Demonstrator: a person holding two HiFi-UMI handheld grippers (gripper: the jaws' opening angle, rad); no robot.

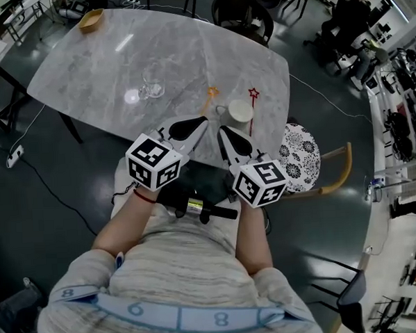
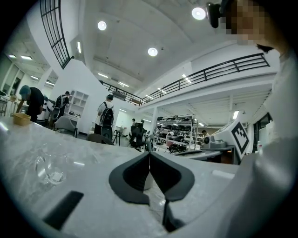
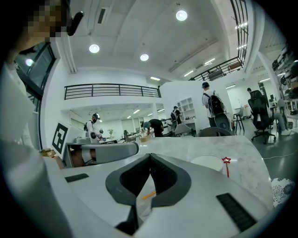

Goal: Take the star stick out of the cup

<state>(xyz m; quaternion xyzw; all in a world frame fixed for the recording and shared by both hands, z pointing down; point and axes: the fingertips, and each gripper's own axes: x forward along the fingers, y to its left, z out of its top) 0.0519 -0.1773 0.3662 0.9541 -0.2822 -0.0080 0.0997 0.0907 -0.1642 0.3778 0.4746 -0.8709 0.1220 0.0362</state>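
Observation:
A white cup (image 1: 240, 111) stands near the front edge of the marble table (image 1: 119, 62). The red star stick (image 1: 253, 94) appears to lie on the table just right of the cup, star end away from me; the right gripper view shows its star (image 3: 226, 161) beside the cup's rim (image 3: 208, 162). An orange star stick (image 1: 212, 92) lies left of the cup. My left gripper (image 1: 204, 121) is shut and empty just left of the cup. My right gripper (image 1: 222, 130) is shut and empty just in front of it.
An overturned clear glass (image 1: 152, 89) lies mid-table, also seen in the left gripper view (image 2: 49, 169). A wooden bowl (image 1: 91, 20) sits at the far left corner. A chair with a patterned cushion (image 1: 301, 156) stands at my right. People and chairs are around the room.

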